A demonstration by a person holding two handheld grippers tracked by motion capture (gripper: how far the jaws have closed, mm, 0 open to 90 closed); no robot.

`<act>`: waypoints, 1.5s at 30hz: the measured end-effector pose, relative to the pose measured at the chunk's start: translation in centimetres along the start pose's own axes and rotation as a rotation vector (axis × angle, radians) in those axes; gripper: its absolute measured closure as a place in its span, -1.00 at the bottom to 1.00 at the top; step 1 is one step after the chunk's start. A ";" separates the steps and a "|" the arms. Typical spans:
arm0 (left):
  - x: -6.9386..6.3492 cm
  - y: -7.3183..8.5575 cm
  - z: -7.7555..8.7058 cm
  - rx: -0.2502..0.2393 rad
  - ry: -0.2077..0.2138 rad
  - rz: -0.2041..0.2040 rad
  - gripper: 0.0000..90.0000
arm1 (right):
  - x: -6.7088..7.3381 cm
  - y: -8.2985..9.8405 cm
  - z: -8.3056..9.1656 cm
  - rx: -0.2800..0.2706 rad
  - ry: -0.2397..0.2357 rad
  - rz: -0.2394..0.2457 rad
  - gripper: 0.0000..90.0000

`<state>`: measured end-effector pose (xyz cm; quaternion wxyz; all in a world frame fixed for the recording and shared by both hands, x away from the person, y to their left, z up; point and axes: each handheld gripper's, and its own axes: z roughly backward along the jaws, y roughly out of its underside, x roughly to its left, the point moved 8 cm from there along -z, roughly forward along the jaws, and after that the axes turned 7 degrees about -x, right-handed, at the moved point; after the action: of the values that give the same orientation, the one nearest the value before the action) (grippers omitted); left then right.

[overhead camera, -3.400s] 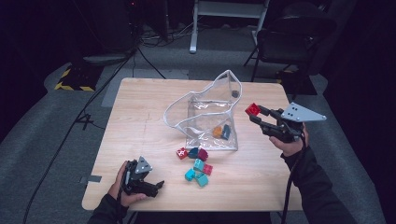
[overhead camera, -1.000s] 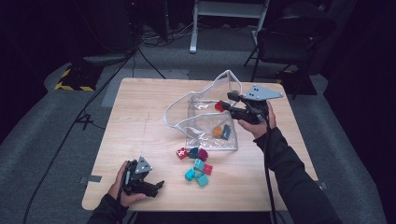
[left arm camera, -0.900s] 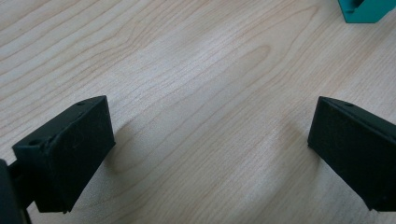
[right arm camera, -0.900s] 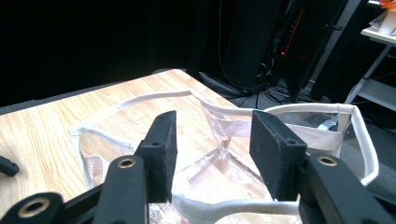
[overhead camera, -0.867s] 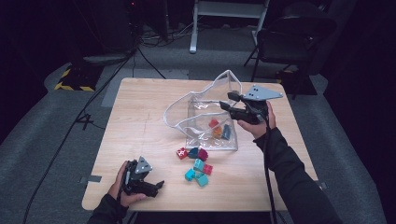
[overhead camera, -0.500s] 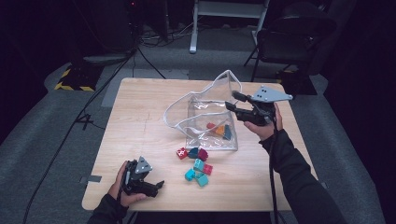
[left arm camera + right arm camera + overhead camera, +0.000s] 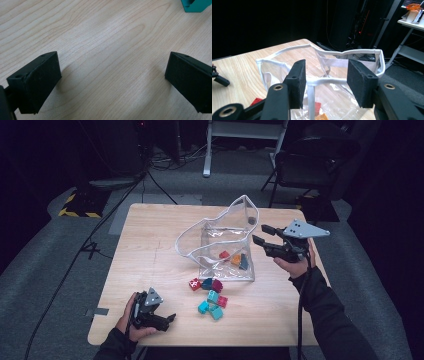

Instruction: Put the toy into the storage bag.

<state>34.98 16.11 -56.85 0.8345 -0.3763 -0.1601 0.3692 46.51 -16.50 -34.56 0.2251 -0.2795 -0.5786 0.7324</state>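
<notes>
Colour rundown: the table [image 7: 150, 245] is pale wood with a fine darker grain. The bag [image 7: 220, 240] is clear plastic with a white trim, and inside it there's a red brick [image 7: 224, 254], an orange brick [image 7: 235, 259] and a dark teal brick [image 7: 244, 262]. Outside on the wood, the loose bricks [image 7: 210, 295] are a mix of red, teal, magenta and pink. Both the left gripper [image 7: 167, 319] and right gripper [image 7: 261, 234] are black, each with a grey plate on top. Floor [image 7: 60, 250] is grey, with a yellow-and-black striped strip [image 7: 75, 212] off to the left.
</notes>
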 end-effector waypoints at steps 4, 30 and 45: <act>0.0 0.0 0.0 0.000 0.000 0.000 -0.99 | 0.1 0.6 0.7 0.001 -0.004 -0.005 0.12; 0.0 0.0 0.0 0.000 0.000 0.000 -0.99 | 3.9 7.0 1.6 0.078 -0.110 -0.015 0.06; 0.0 0.0 0.0 0.000 0.000 0.000 -0.99 | 9.5 13.9 -0.7 0.234 -0.264 -0.023 0.04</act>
<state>34.97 16.11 -56.85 0.8346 -0.3761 -0.1601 0.3692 39.80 -12.95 -49.63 0.1865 -0.1460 -0.5171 0.8225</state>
